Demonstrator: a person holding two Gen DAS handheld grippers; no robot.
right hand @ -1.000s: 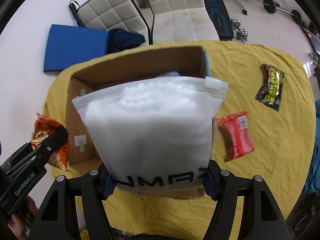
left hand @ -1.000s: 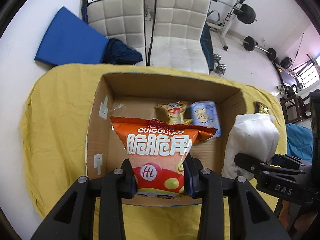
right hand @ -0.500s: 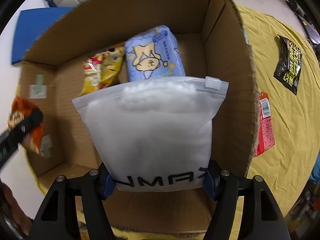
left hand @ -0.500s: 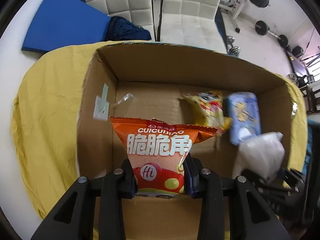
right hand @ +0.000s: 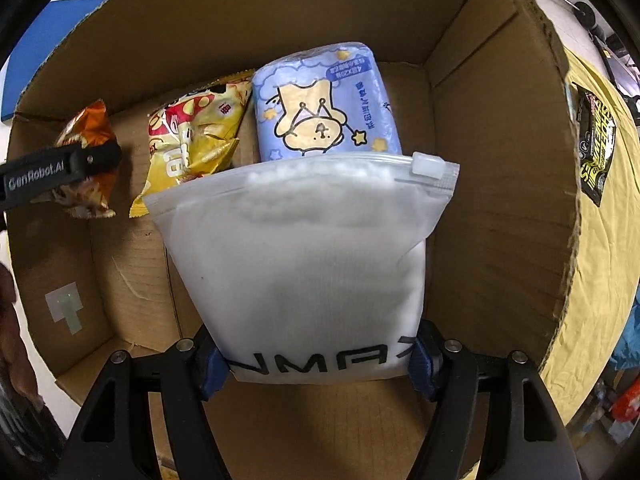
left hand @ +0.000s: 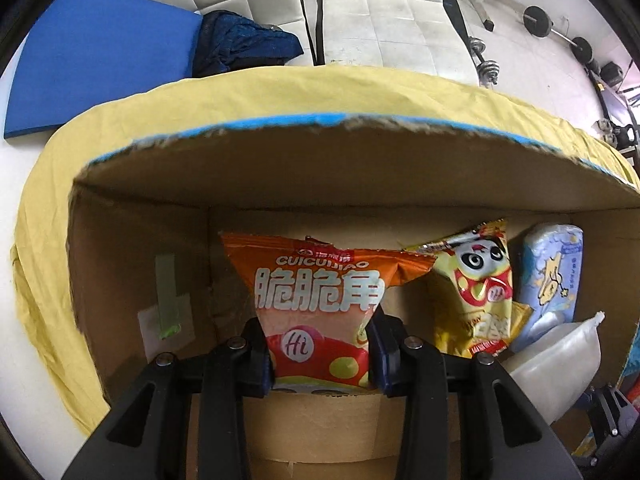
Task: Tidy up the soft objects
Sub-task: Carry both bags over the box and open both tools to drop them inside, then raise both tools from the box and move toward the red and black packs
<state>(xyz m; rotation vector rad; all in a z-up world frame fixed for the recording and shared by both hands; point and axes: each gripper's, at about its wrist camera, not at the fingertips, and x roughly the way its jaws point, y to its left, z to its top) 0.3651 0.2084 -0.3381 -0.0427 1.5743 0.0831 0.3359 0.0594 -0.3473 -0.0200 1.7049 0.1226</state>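
My left gripper (left hand: 320,356) is shut on an orange snack bag (left hand: 320,292) and holds it inside the cardboard box (left hand: 280,168), at its left part. My right gripper (right hand: 316,364) is shut on a white zip bag of soft filling (right hand: 304,264) and holds it inside the same box (right hand: 500,200), at its right part. On the box floor lie a yellow snack bag (left hand: 476,292) and a blue tissue pack (left hand: 552,276); both also show in the right wrist view, yellow bag (right hand: 196,136) and tissue pack (right hand: 324,108). The white bag also shows in the left wrist view (left hand: 560,364).
The box stands on a yellow cloth (left hand: 280,96) over the table. A black snack packet (right hand: 596,148) lies on the cloth right of the box. White chairs (left hand: 380,8), a blue mat (left hand: 92,56) and gym weights stand beyond the table.
Both grippers have moved forward and down into the box with their bags. The box walls now fill both views.
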